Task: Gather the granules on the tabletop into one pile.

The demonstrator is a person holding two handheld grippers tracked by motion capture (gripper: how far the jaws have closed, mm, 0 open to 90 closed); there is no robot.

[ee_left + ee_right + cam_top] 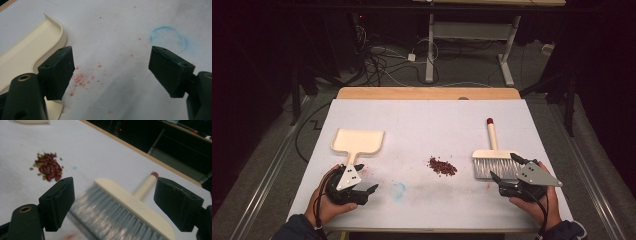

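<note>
White paper covers the wooden table (427, 93), and on it lies a small heap of dark red beans mixed with a few greenish grains (442, 166), roughly midway between the two tools. To the heap's right, a cream-coloured hand brush with grey bristles (494, 162) lies flat, its bristles toward the person and its red-tipped handle pointing away. To the heap's left and a little farther back sits a cream plastic dustpan (357, 141), its short handle pointing toward the person.

The right gripper (506, 168), held in the person's right hand (539, 205), has its jaws spread wide and grasps nothing; in the right gripper view they stand apart on either side of the brush's bristle end (117, 207), with the bean heap (48, 166) well off beyond the left jaw. Whether the jaws touch the brush I cannot tell.

The left gripper (367, 178), in the person's left hand (326, 207), is likewise spread and empty. In the left gripper view one jaw lies just beside the dustpan's edge (37, 42), over a scatter of faint red specks (81, 78). A pale blue ring-shaped stain (168, 37) marks the paper beyond the other jaw.
</note>
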